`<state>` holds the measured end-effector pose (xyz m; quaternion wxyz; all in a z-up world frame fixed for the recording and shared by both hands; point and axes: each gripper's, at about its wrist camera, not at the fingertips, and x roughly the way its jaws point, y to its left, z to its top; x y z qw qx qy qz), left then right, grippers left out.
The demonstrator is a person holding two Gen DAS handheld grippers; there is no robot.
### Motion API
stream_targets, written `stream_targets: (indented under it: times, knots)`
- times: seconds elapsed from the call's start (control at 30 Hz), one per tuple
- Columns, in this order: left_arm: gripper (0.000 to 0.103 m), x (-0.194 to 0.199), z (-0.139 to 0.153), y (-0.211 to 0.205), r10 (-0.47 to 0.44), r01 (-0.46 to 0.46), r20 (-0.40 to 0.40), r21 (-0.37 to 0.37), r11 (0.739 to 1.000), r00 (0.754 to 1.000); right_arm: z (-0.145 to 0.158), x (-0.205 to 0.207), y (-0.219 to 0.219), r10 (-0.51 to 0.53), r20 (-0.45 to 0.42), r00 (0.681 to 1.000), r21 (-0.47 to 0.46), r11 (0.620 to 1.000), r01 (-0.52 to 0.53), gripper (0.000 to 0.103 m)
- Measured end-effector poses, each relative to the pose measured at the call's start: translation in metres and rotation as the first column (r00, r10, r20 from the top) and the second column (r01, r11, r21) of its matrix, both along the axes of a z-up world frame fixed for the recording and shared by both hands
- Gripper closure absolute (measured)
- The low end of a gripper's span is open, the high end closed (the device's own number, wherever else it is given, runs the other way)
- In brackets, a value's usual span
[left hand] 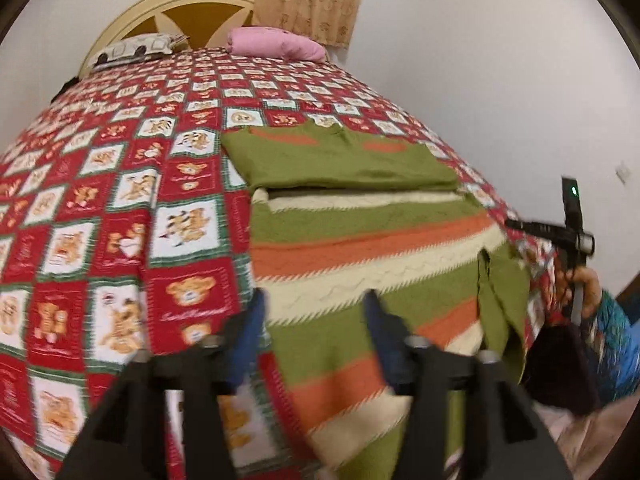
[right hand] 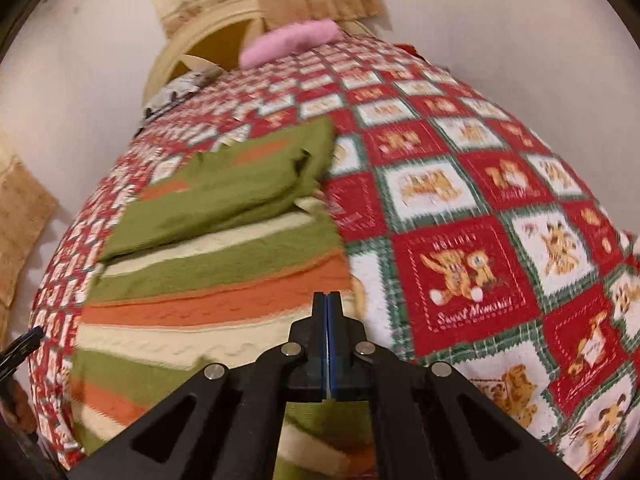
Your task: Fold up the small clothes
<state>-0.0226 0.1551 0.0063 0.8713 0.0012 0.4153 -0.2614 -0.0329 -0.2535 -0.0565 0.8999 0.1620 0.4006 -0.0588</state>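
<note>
Knitted in green, orange and cream stripes, the sweater (left hand: pixel 360 248) lies flat on the bed's quilt (left hand: pixel 120 200) near its foot edge, its top part already folded down over the body. The left tool (left hand: pixel 316 320) hangs over the lower stripes with jaws apart and nothing between them; the right tool (right hand: pixel 327 304) is pressed fully shut and empty above the sweater's side edge. Loose at the foot-edge side, a green sleeve (left hand: pixel 500 300) could snag or drag, and the soft knit may slip out of square if only one layer is pinched.

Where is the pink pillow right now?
In both views the pink pillow lies at the bed's far end, against the headboard, beyond the striped sweater.
</note>
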Motion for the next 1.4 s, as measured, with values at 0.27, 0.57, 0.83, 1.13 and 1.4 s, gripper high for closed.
stream_targets:
  times: [0.27,0.57,0.83,1.13,1.4]
  knots:
    - [0.029,-0.039,-0.025,0.002,-0.098,0.101,-0.093,0.029,0.994,0.991,0.006,-0.031,0.026,0.192,0.034,0.981,0.029,0.981,-0.193,0.095]
    - [0.029,-0.043,-0.032,-0.016,-0.067,0.064,-0.105,-0.033,0.997,0.992,-0.014,-0.017,0.096,0.451,-0.083,0.889,-0.211,0.864,-0.458,0.030]
    - [0.029,-0.045,-0.027,0.012,0.008,-0.012,-0.096,-0.039,0.999,0.995,-0.023,-0.030,0.138,0.602,-0.243,0.761,-0.406,0.649,-0.643,0.093]
    - [0.029,-0.016,-0.018,0.018,0.008,-0.011,-0.061,-0.055,0.998,0.998,0.020,0.029,0.026,0.205,0.064,0.977,-0.046,0.978,-0.203,0.093]
    - [0.029,-0.011,-0.024,0.016,-0.094,0.087,-0.090,-0.083,0.993,0.991,-0.021,0.044,0.010,0.083,0.001,0.997,0.006,0.997,-0.083,0.093]
